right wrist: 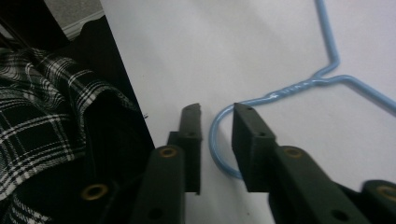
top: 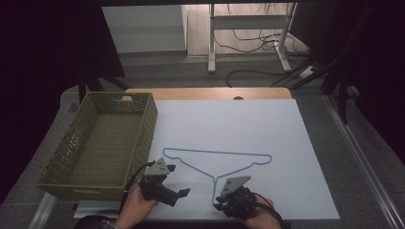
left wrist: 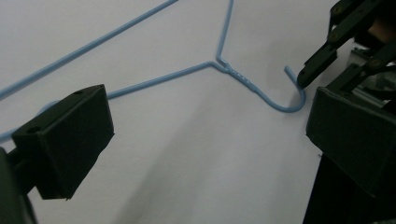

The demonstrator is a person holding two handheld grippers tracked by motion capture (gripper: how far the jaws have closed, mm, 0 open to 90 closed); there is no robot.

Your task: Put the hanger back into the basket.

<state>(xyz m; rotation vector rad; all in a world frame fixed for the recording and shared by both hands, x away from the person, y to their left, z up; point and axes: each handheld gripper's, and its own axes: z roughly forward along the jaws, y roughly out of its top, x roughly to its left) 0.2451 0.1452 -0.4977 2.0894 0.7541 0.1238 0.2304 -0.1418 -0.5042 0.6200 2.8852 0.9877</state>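
Thin light-blue wire coat hanger (top: 217, 160): lying flat on white table sheet (top: 267, 129), just right of olive-green plastic mesh basket (top: 102, 143). Right gripper (right wrist: 215, 116): straddling hook, jaws narrowing, not yet pressing wire. Left gripper (left wrist: 205, 121): gaping, hovering near hook. Risk: thin wire slipping from closing pads, likely skidding away.

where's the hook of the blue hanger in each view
High view: the hook lies low, right of centre, at the right gripper.
Left gripper view: right of centre, under the other gripper's jaws.
Right gripper view: low centre, curving between the near jaws.
Shared landmark: the twisted neck above the hook.
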